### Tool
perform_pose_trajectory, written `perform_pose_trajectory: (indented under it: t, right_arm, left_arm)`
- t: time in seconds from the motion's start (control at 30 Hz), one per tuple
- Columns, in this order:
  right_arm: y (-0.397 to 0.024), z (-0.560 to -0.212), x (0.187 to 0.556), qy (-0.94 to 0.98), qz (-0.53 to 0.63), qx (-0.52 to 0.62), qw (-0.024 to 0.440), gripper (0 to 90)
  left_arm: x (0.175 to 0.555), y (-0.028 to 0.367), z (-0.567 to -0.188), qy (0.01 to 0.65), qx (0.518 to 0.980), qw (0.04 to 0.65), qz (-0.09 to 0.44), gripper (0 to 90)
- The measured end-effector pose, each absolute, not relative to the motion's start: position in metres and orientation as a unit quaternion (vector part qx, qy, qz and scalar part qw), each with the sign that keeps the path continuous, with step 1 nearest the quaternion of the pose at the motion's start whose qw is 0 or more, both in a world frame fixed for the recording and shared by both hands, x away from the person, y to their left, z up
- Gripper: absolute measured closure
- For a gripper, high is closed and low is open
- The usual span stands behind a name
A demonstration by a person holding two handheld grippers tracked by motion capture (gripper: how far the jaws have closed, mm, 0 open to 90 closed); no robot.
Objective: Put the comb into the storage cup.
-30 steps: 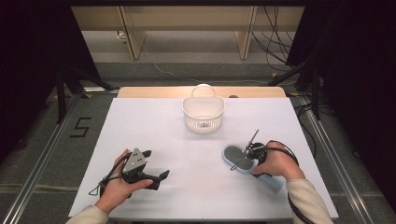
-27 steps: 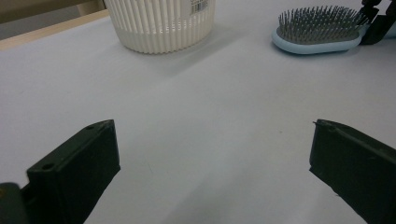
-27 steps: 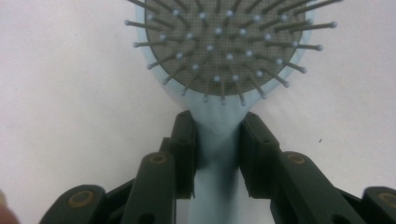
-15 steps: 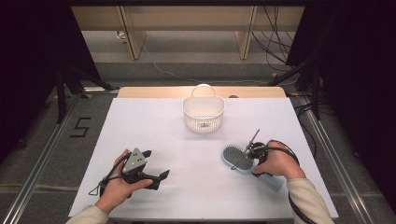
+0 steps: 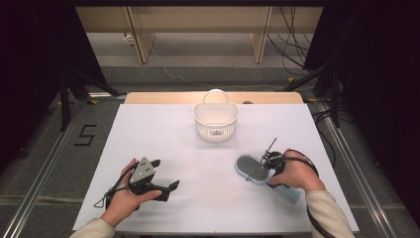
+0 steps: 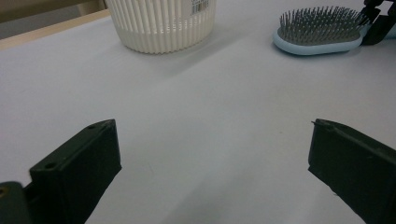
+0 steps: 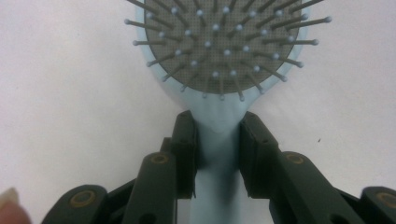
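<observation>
The hairbrush (image 7: 219, 60) is clamped at its neck by the right gripper (image 7: 218, 140), the left gripper (image 6: 210, 163) is held wide and empty, and a lift toward the basket (image 5: 215, 120) ahead is judged next.

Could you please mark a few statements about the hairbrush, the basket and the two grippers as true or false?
1. The right gripper is clamped on the handle of the hairbrush. True.
2. The hairbrush lies inside the basket. False: it lies on the white table, nearer the person than the basket.
3. The left gripper has its jaws open with nothing between them. True.
4. The hairbrush lies bristles down. False: the bristles point up.
5. The basket is tipped on its side. False: it stands upright, handle raised.
</observation>
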State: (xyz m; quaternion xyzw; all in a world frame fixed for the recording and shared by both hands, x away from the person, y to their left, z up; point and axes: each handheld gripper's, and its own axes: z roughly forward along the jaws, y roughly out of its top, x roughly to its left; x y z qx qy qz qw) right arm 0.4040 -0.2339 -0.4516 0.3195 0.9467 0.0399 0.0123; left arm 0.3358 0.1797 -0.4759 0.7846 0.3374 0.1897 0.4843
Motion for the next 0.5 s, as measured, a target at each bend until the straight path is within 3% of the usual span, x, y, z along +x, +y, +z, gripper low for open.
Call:
perform_pose_trajectory:
  t: [0.5]
  right_arm:
    - [-0.2359, -0.4508, 0.4038, 0.941, 0.047, 0.334, 0.011, 70.5]
  left_arm:
    - [0.3360, 0.1803, -0.4757, 0.340, 0.784, 0.483, 0.191, 2.1]
